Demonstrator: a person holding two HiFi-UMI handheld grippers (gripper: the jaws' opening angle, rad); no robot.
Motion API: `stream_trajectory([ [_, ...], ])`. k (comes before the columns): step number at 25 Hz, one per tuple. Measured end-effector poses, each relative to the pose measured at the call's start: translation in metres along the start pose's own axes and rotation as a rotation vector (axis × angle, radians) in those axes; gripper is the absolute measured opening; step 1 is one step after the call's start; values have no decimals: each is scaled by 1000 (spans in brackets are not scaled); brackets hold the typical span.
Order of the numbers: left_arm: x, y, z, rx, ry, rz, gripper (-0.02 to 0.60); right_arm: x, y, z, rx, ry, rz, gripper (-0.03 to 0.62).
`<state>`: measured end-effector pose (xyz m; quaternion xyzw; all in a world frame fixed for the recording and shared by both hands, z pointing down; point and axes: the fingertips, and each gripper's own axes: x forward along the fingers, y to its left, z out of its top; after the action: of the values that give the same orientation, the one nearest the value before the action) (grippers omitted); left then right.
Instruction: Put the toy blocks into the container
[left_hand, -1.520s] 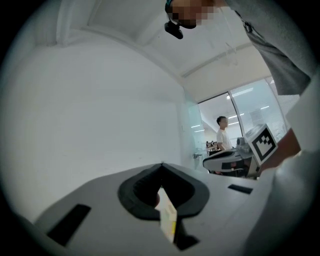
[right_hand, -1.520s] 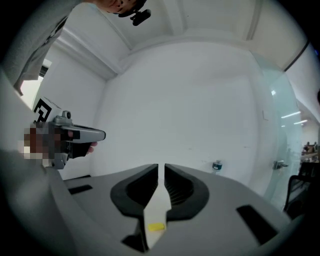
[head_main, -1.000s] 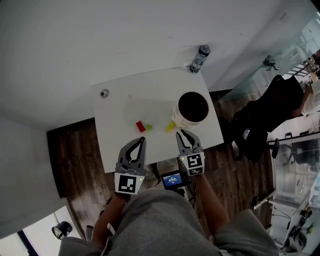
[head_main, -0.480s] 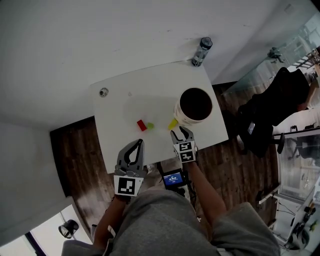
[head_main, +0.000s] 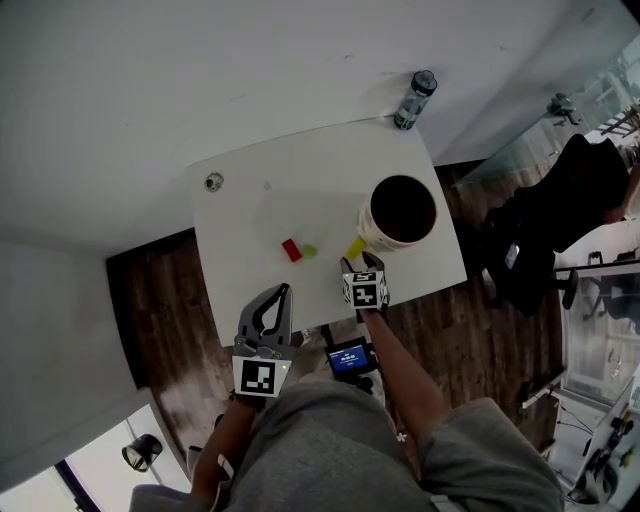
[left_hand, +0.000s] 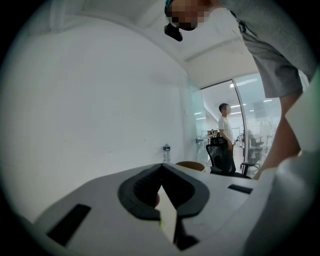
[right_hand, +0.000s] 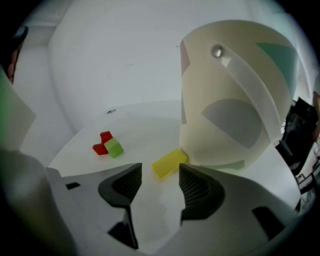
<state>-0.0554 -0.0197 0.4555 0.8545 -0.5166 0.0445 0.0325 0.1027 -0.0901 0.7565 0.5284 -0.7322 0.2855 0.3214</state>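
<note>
One white table (head_main: 240, 220) filled the middle of the head view. The container (head_main: 385, 240), a pale bucket, stood on the table's right side with nothing visible inside it.

The right gripper (head_main: 362, 266) hung just below the bucket in that frame, tilted down at the tabletop. Its jaws were spread wide and had just been opening, with the pads touching nothing. The left gripper (head_main: 283, 292) sat lower left, off the table's near edge. Its tips were pressed together on nothing, and it was well apart from every block.

The yellow block (right_hand: 169, 163) was the longest of the three. It lay directly ahead of the right gripper, in line with the jaw gap. Its near end showed at the mouth of that gap, and its far end rested against the foot of the bucket. Its long axis ran from lower left to upper right in the right gripper view, slanting across the line of approach.

I judged that the jaws would have to advance a little and turn to pinch its narrow sides. The bucket wall beside it might crowd the right jaw.

The red block (right_hand: 102, 142) and the small green block (right_hand: 114, 148) touched each other further to the upper left. They sat roughly midway between the two grippers.
</note>
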Motion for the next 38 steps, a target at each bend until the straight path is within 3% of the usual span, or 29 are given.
stream_trajectory([
  [5,-4,9,-5,2,8,18,6,12,0,1,124,14,-23,252],
  [12,-7,14,-8,0,19,29,6,21,-2,2,205,29,-57,252],
  [15,-7,17,-7,1,11,34,6,21,-5,1,202,39,-76,242],
  [18,-7,19,-5,0,2,37,6,22,-8,-1,183,50,-96,190],
  [23,-6,18,-6,1,2,34,6,20,-8,0,156,61,-89,184],
  [35,-2,10,-7,7,3,10,6,15,-2,-7,117,81,-24,155],
  [38,-1,7,-7,6,1,3,6,7,3,-4,67,72,2,152],
])
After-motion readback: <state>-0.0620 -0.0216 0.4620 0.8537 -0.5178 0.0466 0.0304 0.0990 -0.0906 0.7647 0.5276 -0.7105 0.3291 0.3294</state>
